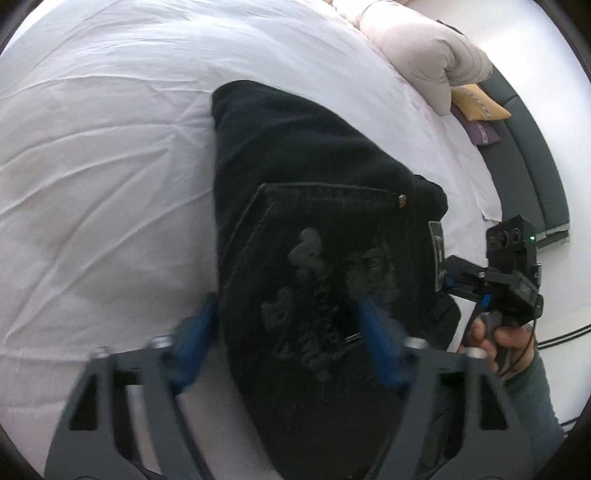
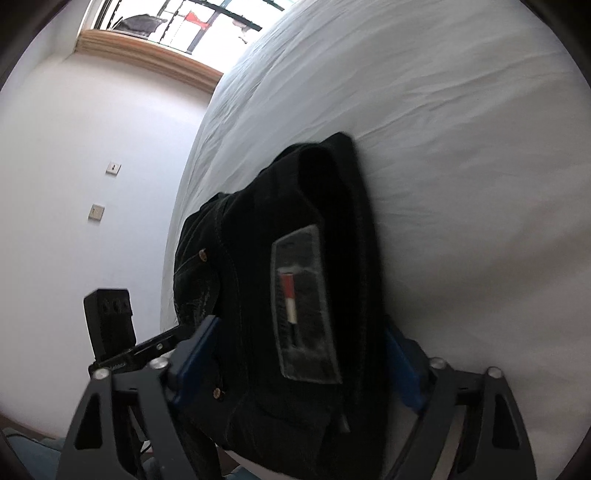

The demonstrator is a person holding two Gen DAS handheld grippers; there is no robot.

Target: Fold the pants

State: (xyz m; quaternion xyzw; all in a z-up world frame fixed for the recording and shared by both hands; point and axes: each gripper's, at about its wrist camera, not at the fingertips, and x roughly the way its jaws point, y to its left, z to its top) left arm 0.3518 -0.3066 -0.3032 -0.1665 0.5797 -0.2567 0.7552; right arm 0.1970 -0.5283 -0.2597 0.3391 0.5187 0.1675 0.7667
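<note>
Black jeans (image 1: 306, 206) lie folded on a white bed sheet (image 1: 110, 155); a back pocket with grey print faces up. My left gripper (image 1: 288, 332) has its blue fingers (image 1: 380, 339) spread wide either side of the jeans' near end, one under the cloth edge. The right gripper shows in the left wrist view (image 1: 465, 277) at the waistband with the leather patch (image 1: 437, 254). In the right wrist view the jeans (image 2: 295, 258) fill the space between my right gripper's (image 2: 299, 354) wide-set blue fingers (image 2: 195, 350); the patch (image 2: 303, 306) faces me. Whether either grips the cloth is unclear.
A beige duvet (image 1: 424, 55) is bunched at the bed's far right, with a yellow pillow (image 1: 476, 103) and a purple one beneath it. A grey headboard (image 1: 532, 166) curves along the right. A white wall with two switch plates (image 2: 96, 212) and a window (image 2: 192, 26) lie left of the bed.
</note>
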